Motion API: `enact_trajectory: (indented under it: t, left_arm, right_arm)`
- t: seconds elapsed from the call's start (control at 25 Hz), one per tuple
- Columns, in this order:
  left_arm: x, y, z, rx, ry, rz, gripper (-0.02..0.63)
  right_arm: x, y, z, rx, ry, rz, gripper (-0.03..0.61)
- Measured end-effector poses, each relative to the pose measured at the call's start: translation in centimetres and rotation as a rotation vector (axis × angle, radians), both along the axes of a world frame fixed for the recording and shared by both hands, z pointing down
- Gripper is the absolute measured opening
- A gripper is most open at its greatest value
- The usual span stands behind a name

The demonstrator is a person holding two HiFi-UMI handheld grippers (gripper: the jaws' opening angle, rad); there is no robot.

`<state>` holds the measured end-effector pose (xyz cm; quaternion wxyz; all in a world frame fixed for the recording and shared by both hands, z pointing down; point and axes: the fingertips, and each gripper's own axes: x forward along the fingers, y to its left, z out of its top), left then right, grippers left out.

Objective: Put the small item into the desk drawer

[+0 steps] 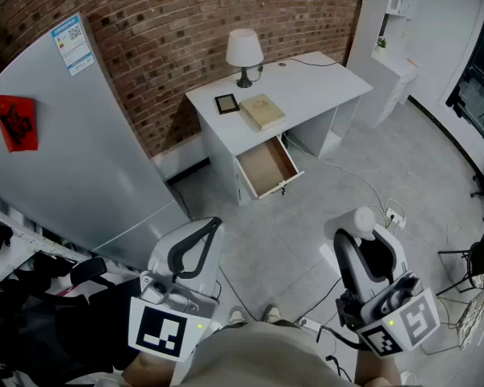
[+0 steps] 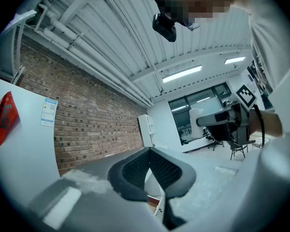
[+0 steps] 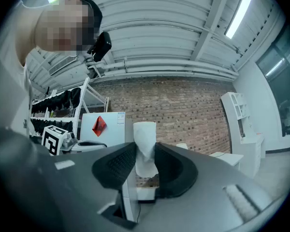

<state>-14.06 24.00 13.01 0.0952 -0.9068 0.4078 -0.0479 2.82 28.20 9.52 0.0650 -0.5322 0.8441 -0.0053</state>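
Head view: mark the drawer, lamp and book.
drawer (image 1: 266, 166), head view, on the bare wooden bottom of the open drawer
lamp (image 1: 244, 48), head view, on the white shade
book (image 1: 262, 111), head view, on the middle of the cover

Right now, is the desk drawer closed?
No, the drawer is pulled out from the white desk, its wooden inside showing.
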Motion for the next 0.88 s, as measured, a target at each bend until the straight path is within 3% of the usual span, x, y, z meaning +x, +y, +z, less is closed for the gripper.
enact_trajectory:
  t: [0.88]
  left_arm:
    - [10.6,-1.6,2.2,-0.033,-0.042,0.012,0.002]
  right_arm:
    - [9.9,-3.1,4.2,-0.076,-0.036,-0.031,0.126]
